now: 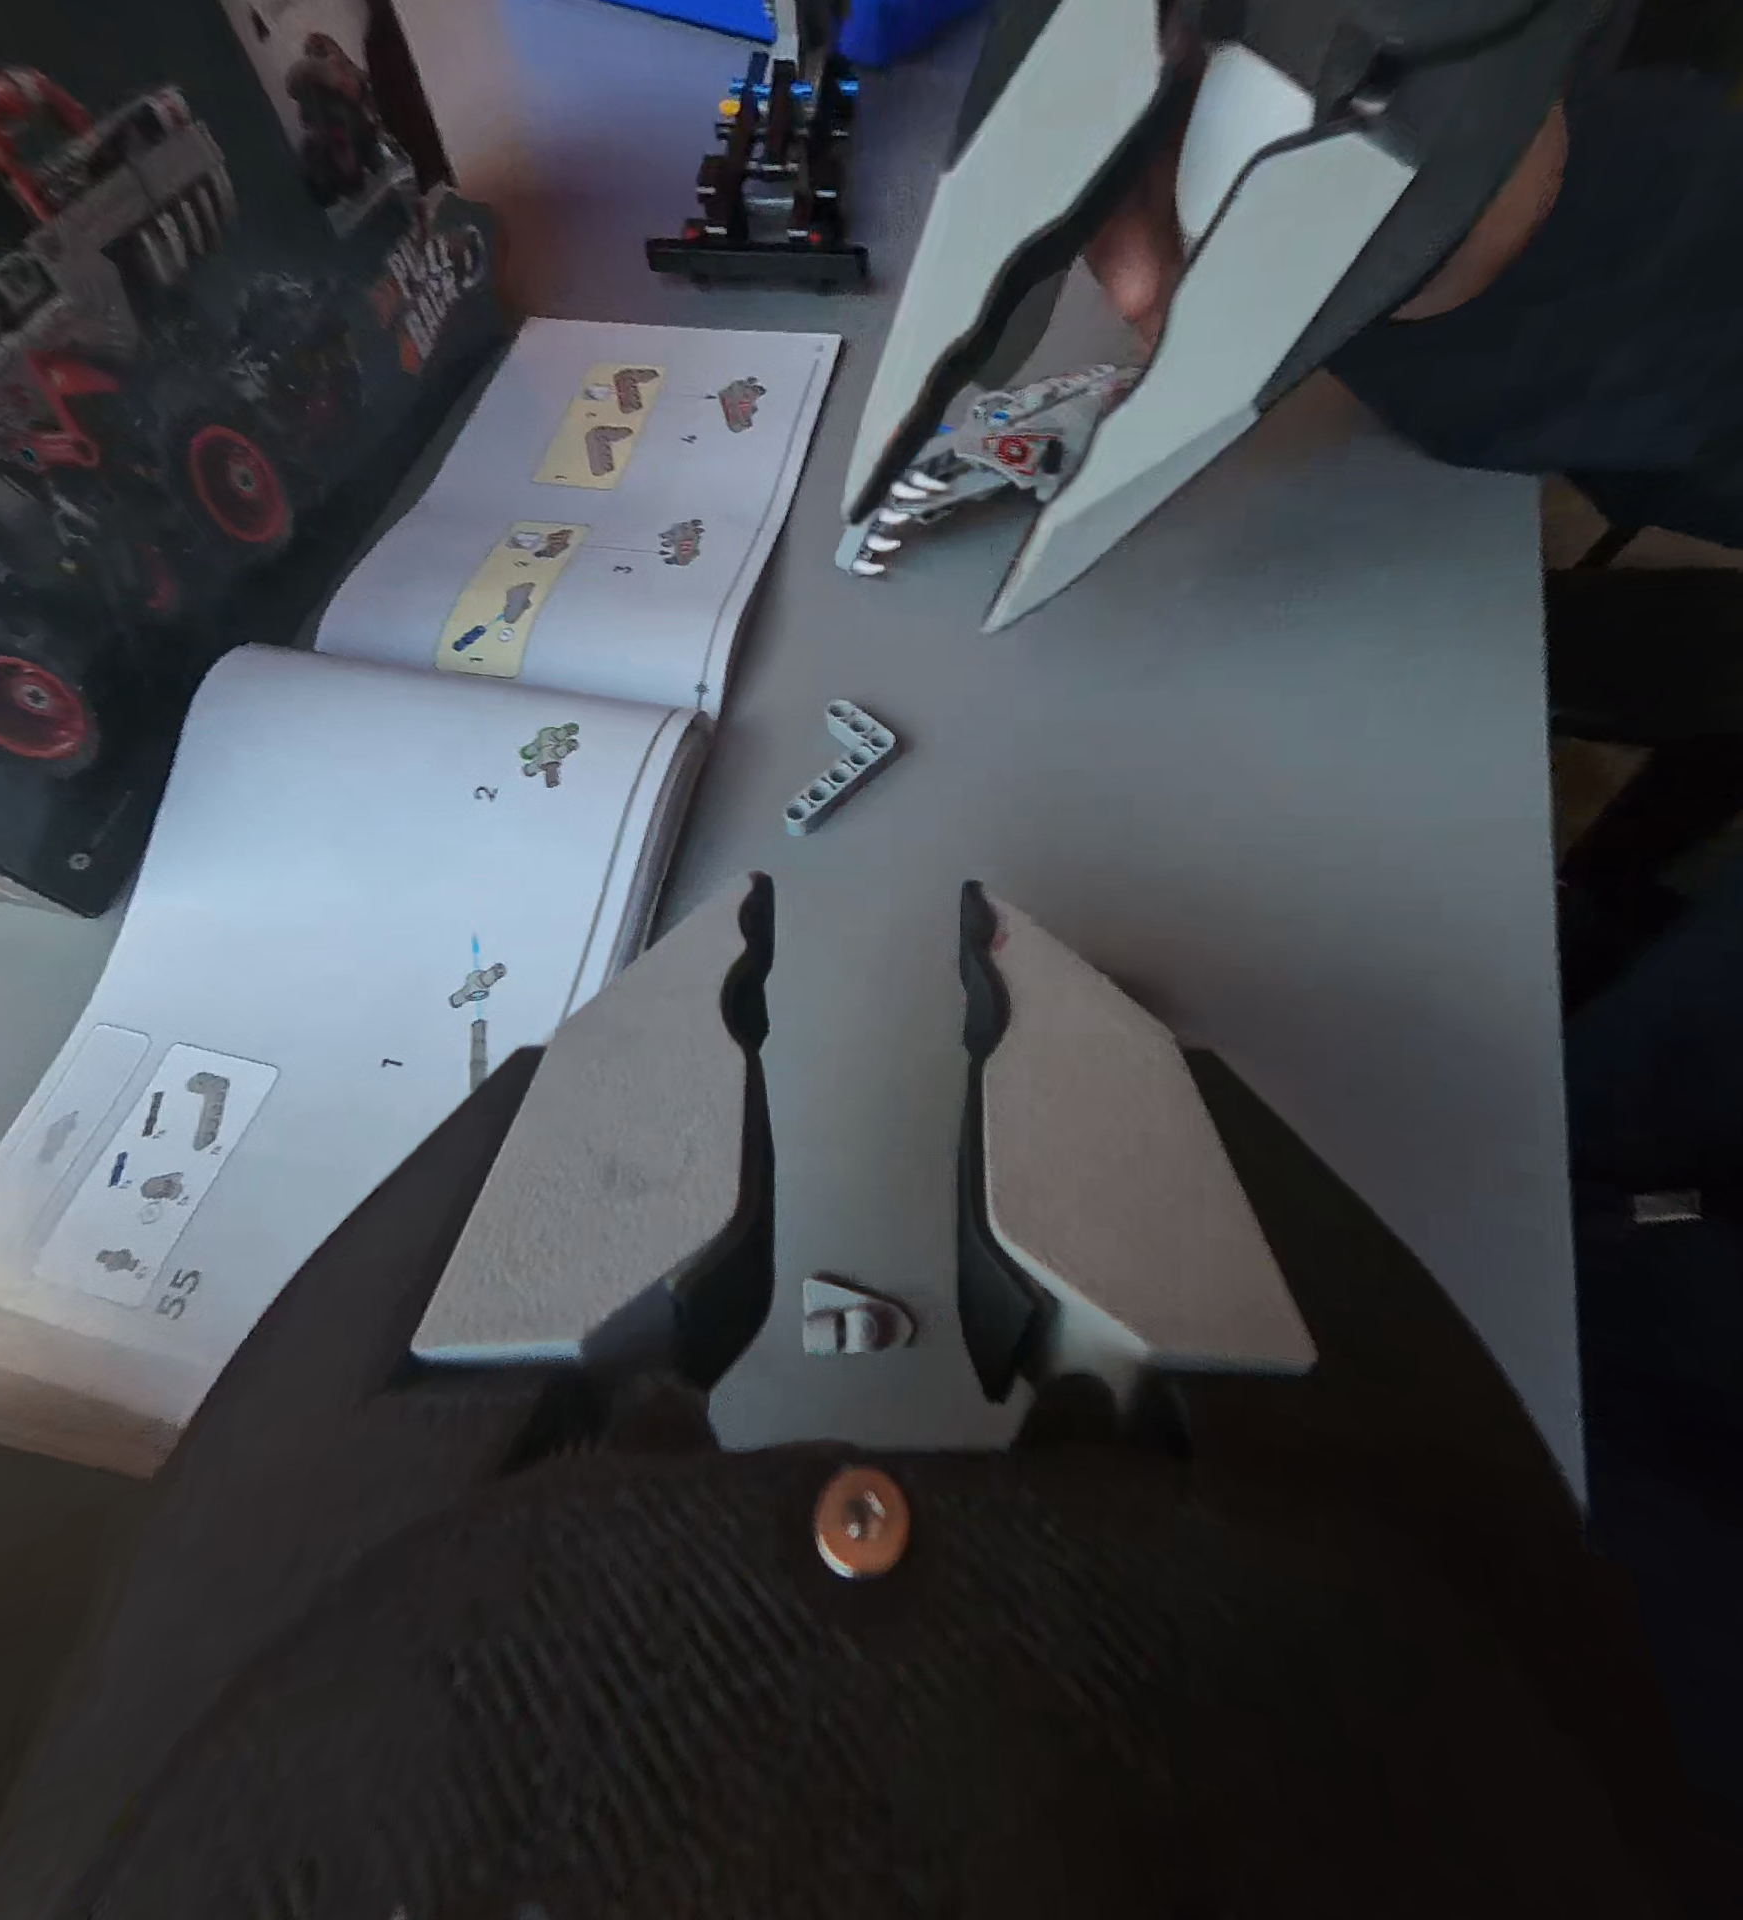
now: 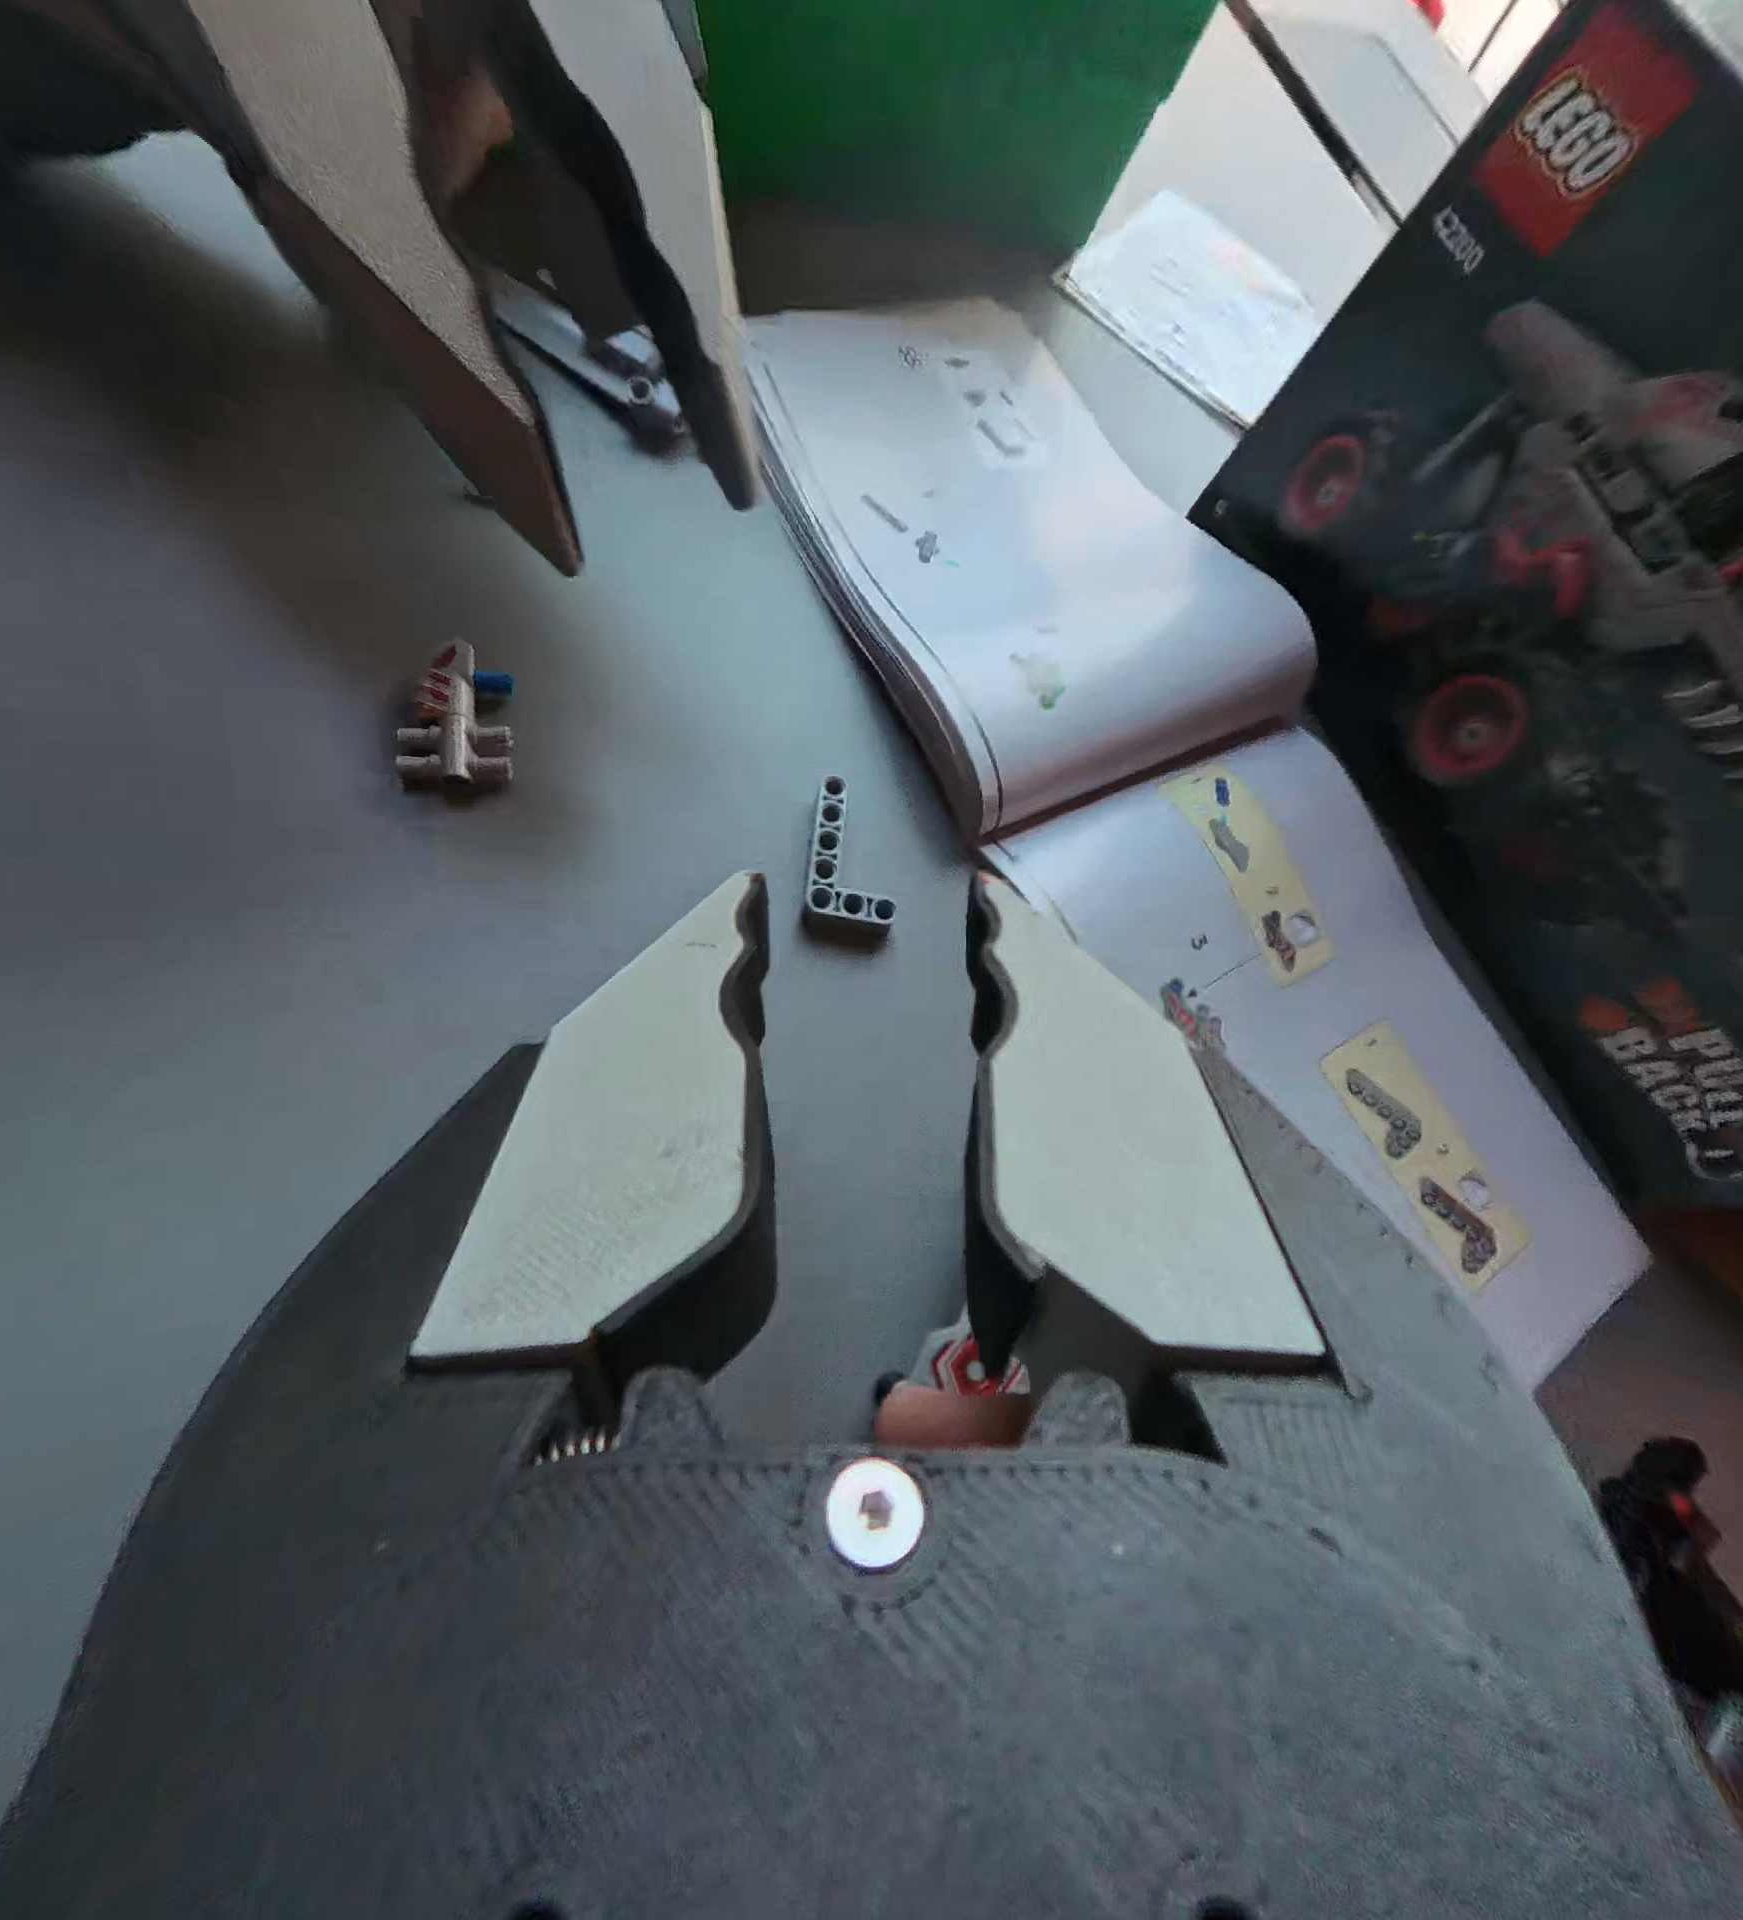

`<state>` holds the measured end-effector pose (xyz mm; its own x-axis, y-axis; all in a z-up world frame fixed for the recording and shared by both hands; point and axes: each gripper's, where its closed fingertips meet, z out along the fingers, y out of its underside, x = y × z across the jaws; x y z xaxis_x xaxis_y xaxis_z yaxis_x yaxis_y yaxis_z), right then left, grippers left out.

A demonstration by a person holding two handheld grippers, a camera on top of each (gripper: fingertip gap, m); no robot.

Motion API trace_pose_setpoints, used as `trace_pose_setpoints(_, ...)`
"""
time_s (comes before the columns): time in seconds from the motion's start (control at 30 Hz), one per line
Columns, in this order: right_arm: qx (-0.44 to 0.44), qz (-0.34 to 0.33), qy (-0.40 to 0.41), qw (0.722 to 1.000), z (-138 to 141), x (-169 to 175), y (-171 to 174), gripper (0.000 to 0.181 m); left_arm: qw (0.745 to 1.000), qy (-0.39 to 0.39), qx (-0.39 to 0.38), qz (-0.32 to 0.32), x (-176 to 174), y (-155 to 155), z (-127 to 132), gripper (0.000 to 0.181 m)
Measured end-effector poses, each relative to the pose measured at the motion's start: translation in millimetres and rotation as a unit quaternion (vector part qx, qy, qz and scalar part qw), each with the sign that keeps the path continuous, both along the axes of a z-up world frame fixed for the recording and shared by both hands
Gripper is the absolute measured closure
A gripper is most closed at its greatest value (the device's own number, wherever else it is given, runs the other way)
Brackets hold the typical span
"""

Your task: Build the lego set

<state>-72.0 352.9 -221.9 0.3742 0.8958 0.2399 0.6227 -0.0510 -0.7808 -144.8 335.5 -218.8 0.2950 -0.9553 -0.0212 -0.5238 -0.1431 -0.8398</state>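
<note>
Both grippers are hovering with jaws apart and empty: the left gripper [image 1: 865, 894] is standing just short of the grey L-shaped beam [image 1: 839, 767] lying flat on the grey table [image 1: 1262, 831], and the right gripper [image 2: 867, 894] is reaching it from the opposite side. Whichever one is picking should, I judge, be straddling the long arm squarely. At ten o'clock the instruction booklet [image 1: 493, 727] is lying open; the toothed jaw assembly [image 1: 971, 457] is sitting at twelve, and the set box [image 1: 119, 416] beyond.
</note>
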Motion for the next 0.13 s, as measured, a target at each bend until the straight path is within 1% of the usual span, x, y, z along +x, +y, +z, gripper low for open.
trace_pose_setpoints(0.07, -0.004, -0.024, 0.038, 0.999, 5, 7, -3, 0.150, 0.999, 0.016, -0.007, -0.048, 1, -19, -6, 0.148)
trace_pose_setpoints(0.13, -0.026, -0.028, 0.073, 0.997, 8, 13, -15, 0.153, 0.997, 0.050, 0.006, -0.060, -5, -24, -16, 0.149)
